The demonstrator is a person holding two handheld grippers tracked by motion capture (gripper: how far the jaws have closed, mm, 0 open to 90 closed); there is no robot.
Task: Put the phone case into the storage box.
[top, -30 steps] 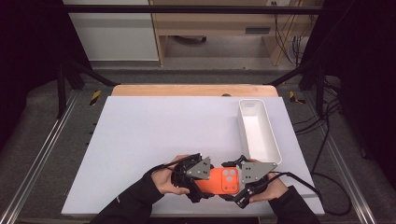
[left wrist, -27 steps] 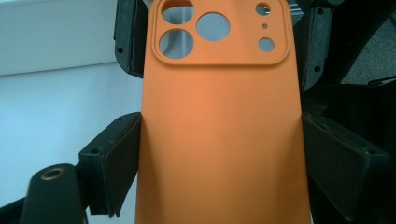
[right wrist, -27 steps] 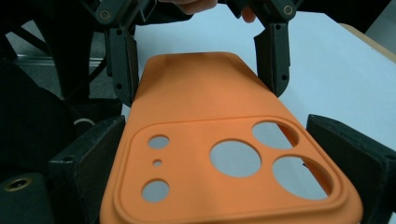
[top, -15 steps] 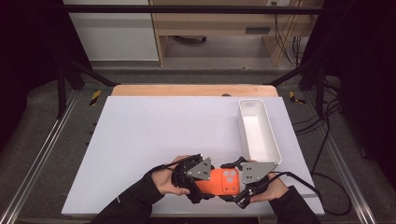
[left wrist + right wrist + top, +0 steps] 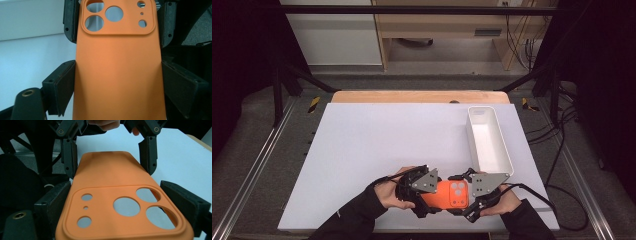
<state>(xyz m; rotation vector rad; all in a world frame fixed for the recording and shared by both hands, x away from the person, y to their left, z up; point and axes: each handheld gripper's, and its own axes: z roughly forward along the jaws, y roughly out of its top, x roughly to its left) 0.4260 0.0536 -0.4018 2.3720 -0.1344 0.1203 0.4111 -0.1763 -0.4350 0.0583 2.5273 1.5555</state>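
white table [image 5: 377,145] near edge: we hold all here | white bin [image 5: 488,142] empty, well right | orange phone case [image 5: 446,194] spans both grippers | left gripper [image 5: 421,192], right gripper [image 5: 469,192] each clamped on its sides | risk: uneven squeeze may buckle the soft case, slipping it free

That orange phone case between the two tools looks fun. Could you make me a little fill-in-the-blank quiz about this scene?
1. The phone case is coloured ____.
2. It is held at both ends by the left tool and the ____ tool.
3. The case's camera holes lie at the end held by the ____ tool.
4. The white bin on the table holds ____.

Missing words: orange; right; right; nothing
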